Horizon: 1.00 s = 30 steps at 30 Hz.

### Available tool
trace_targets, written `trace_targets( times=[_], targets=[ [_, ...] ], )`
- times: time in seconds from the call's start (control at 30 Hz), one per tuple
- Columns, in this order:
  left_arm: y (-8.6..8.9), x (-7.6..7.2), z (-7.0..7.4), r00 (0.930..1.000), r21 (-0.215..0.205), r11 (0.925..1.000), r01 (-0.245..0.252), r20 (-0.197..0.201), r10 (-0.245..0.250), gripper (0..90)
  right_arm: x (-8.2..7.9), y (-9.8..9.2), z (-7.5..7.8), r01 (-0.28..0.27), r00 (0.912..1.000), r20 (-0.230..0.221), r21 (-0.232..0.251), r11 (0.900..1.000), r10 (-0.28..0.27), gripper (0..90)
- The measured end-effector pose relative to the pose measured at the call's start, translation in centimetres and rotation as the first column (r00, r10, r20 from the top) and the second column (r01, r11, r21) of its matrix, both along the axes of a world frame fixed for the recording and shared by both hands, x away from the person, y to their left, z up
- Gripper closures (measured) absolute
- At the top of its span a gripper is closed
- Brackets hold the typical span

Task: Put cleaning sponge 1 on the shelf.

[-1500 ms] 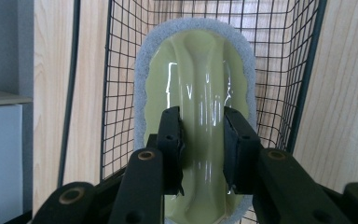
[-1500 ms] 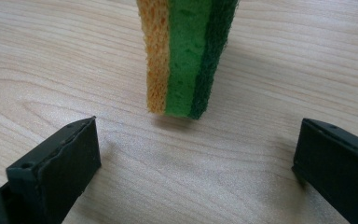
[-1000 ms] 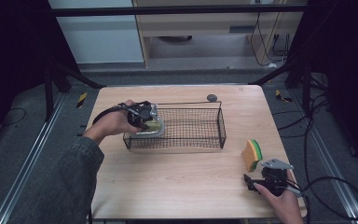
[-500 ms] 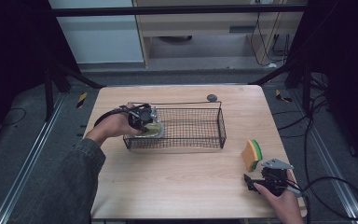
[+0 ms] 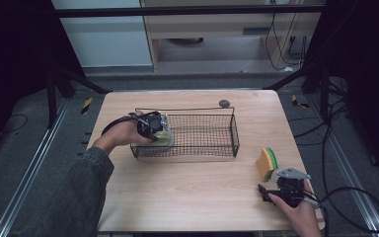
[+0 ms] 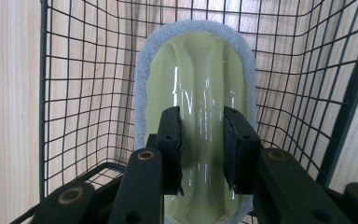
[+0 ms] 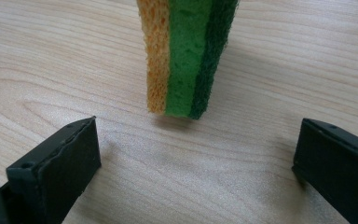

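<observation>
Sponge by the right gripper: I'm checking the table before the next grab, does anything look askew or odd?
Slightly. The sponge stands on a narrow side rather than lying flat, outside the wire basket, so it could topple. Nothing looks spilled or damaged.

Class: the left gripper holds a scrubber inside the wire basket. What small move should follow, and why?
Probably open the left gripper: its jaws clamp the pale green scrubber's ridge, and the scrubber already sits low inside the wire basket, so releasing should leave it there.

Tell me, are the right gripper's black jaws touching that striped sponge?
Apart. In the right gripper view, the right gripper has its jaws spread wide, with bare table between them and the sponge.
</observation>
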<state>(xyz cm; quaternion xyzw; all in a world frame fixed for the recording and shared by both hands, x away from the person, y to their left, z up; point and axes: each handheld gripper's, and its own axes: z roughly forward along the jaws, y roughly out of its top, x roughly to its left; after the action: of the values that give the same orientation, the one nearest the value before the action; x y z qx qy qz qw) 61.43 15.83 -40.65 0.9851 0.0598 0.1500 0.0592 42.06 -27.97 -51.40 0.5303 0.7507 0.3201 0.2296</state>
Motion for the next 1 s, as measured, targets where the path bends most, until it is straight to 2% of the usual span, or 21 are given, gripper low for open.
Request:
trace_targets(
  times=[0.23,0.33,0.4,0.5,0.7,0.87,1.0],
  targets=[
    [-0.1,0.2,-0.3,0.9999,0.017,0.9997,-0.014,0.001,0.014,66.2,0.0,0.0,0.0,0.0,1.0,0.0,0.0,1.0,0.0,0.6],
    [0.0,0.1,-0.3,0.9996,0.008,0.9996,-0.028,-0.002,0.028,53.0,0.0,0.0,0.0,-0.001,1.0,0.0,0.0,1.0,0.001,0.6],
    [0.1,0.1,0.0,0.9993,0.001,0.9993,-0.037,0.009,0.037,47.9,0.0,0.0,0.0,-0.001,1.0,0.0,0.0,1.0,0.001,0.6],
    [0.4,0.0,0.8,0.9978,-0.032,0.9982,-0.051,0.041,0.052,42.7,0.0,0.0,0.0,-0.001,1.0,0.0,0.0,1.0,0.001,0.6],
    [0.8,-0.3,1.8,0.9955,-0.073,0.9955,-0.061,0.068,0.066,41.4,0.0,0.0,0.0,0.0,1.0,0.0,0.0,1.0,0.0,0.6],
    [1.1,-0.6,2.8,0.9911,-0.128,0.9898,-0.063,0.109,0.077,40.2,0.0,0.0,0.0,0.0,1.0,0.0,0.0,1.0,0.0,0.6],
    [1.2,-0.9,3.2,0.9897,-0.141,0.9881,-0.061,0.119,0.078,39.2,0.0,0.0,0.0,0.0,1.0,0.0,0.0,1.0,0.0,0.6]
  ],
)
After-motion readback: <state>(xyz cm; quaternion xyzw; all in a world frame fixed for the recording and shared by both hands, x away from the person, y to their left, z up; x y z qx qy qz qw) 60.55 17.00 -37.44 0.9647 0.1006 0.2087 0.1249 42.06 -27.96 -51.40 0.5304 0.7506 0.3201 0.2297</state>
